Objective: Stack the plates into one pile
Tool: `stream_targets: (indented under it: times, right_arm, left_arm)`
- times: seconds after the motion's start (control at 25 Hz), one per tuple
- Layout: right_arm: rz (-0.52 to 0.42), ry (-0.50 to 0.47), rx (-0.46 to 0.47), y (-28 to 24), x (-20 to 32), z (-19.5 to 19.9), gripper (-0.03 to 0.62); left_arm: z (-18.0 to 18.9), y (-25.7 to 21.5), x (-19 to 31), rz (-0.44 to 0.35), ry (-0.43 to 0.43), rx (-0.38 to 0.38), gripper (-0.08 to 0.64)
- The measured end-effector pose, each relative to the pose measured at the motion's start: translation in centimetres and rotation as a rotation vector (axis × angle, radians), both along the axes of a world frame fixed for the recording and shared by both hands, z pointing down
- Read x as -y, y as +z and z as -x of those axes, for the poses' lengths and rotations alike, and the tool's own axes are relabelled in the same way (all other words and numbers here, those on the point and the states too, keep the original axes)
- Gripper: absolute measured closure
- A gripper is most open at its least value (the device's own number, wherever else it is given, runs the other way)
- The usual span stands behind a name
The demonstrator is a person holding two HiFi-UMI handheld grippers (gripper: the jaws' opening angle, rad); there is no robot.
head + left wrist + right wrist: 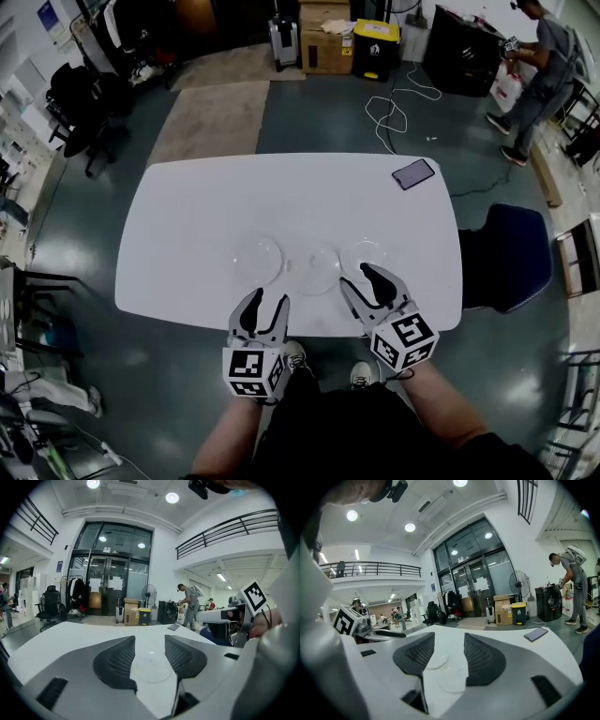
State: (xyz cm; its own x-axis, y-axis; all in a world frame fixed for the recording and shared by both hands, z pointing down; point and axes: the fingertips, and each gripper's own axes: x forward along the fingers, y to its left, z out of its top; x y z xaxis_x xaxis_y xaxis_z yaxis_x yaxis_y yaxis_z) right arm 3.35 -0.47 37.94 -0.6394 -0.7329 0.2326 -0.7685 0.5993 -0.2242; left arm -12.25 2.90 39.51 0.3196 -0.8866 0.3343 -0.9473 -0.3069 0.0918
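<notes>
Three clear plates sit in a row on the white table [187, 216], close to its near edge, none yet on top of another. The middle plate [314, 267] serves as the marker for everything else. The left plate [255, 260] lies just to its left, their rims close together; the right plate [367, 255] lies just to its right. Whether the rims touch cannot be told, as the plates are transparent and faint.

The left gripper [266, 305] hovers nearer the person than the middle plate and to its left, at the table's edge. Its jaws stand wide apart with nothing held — in the left gripper view only bare table and a clear plate show beyond the gap.

The right gripper [366, 289] hangs to the right of the middle plate, its tips over the near rim of the right plate. Its jaws are also spread wide and grip nothing.

A dark phone [413, 173] lies far beyond the middle plate and to its right, near the table's far corner. A blue chair [511, 253] stands well to the right — off the table's end.
</notes>
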Motion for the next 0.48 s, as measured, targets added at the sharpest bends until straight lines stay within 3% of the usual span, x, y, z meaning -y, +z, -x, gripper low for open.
stream_targets:
  times: [0.48]
  right_arm:
    - [0.052,-0.049,-0.045,3.0,3.5,9.8,0.393]
  left_arm:
    - [8.5,3.3,4.6,0.057,-0.014,-0.018,0.357]
